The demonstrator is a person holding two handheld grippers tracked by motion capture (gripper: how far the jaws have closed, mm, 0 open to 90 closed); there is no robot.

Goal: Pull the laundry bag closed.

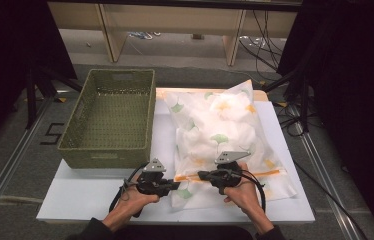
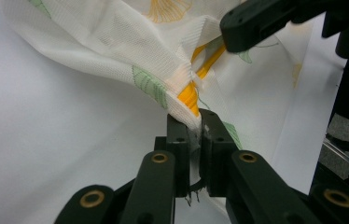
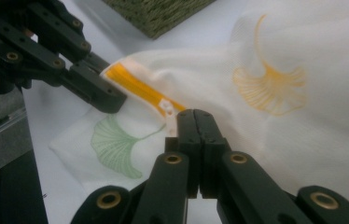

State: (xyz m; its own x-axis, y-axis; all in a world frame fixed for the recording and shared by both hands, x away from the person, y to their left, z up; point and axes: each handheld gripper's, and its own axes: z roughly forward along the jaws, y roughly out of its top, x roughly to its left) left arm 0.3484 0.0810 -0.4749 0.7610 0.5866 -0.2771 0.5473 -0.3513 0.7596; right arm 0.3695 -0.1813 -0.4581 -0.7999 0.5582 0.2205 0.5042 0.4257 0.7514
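Left gripper pinches the pillowcase corner at the end of its orange zipper. Right gripper: jaws fully together at the zipper pull. Pillowcase lies on the white table; high view adds a green basket left.

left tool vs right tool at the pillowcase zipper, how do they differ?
The left tool pinches the pillowcase at its corner, where the orange zipper ends; the right tool is shut further along, at the white pull. The left jaws show cloth between them, the right jaws meet flush. Both are black.
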